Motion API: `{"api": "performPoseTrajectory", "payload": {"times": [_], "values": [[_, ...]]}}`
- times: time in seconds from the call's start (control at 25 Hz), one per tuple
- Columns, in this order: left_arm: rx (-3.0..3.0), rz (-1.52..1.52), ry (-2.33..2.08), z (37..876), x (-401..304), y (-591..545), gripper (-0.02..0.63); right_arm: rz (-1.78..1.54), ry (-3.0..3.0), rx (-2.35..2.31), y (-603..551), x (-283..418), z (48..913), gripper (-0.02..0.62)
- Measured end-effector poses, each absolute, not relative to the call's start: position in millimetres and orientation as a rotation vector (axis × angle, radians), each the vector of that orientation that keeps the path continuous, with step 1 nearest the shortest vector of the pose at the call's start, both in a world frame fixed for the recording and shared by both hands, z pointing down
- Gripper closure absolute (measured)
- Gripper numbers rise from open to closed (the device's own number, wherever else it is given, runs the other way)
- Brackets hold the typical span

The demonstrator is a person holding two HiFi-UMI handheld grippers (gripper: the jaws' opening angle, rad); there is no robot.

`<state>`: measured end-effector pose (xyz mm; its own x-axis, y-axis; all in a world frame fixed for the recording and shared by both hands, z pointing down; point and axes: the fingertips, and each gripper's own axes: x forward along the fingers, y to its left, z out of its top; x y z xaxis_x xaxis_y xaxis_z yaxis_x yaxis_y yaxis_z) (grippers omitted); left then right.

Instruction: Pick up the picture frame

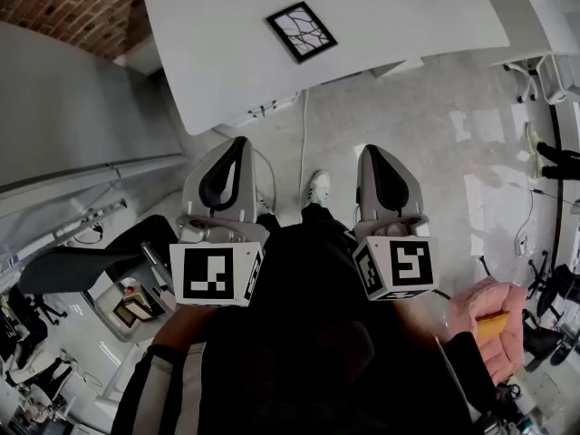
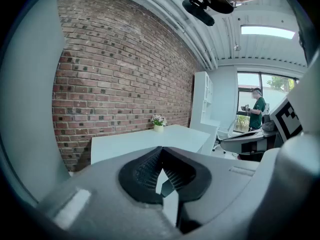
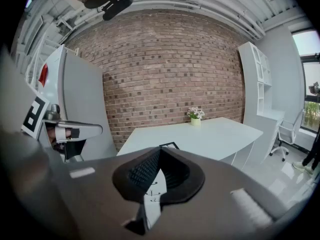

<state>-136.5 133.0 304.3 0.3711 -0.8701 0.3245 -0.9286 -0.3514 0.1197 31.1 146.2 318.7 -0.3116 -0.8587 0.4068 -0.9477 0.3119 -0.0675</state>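
Head view: the frame [image 1: 301, 31] lies flat on the white tabletop [image 1: 208, 71], well ahead of both sets of jaws and roughly between their lines, turned so a corner faces them. The left gripper [image 1: 236, 143] and right gripper [image 1: 371, 150] hover over bare floor, well short of the tabletop's near edge. Each has its jaws fully closed with nothing between the pads.

In the right gripper view the frame [image 3: 169, 145] sits just above the jaw tips, close to the tabletop's near edge, with a flower pot [image 3: 195, 115] far behind it.

The frame looks thin, stiff and light. Its front may be glazed, so probably slippery and breakable. Lying flat, it offers little to pinch; the black border at a side or corner seems the best hold, perhaps after it is nudged over the near edge.

Open floor lies ahead of the jaws, and the tabletop around the frame is bare, leaving free room on every side.
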Motion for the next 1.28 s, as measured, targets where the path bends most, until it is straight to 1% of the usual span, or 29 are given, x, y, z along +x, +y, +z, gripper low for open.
{"api": "performPoseTrajectory", "payload": {"times": [0.6, 1.28], "values": [[2.351, 0.299, -1.583, 305, -138, 133, 0.611, 0.445, -2.29, 1.626, 145, 27, 321, 0.595], [2.331, 0.273, -1.659, 292, -129, 144, 0.611, 0.445, -2.346, 1.629, 143, 43, 311, 0.594]]}}
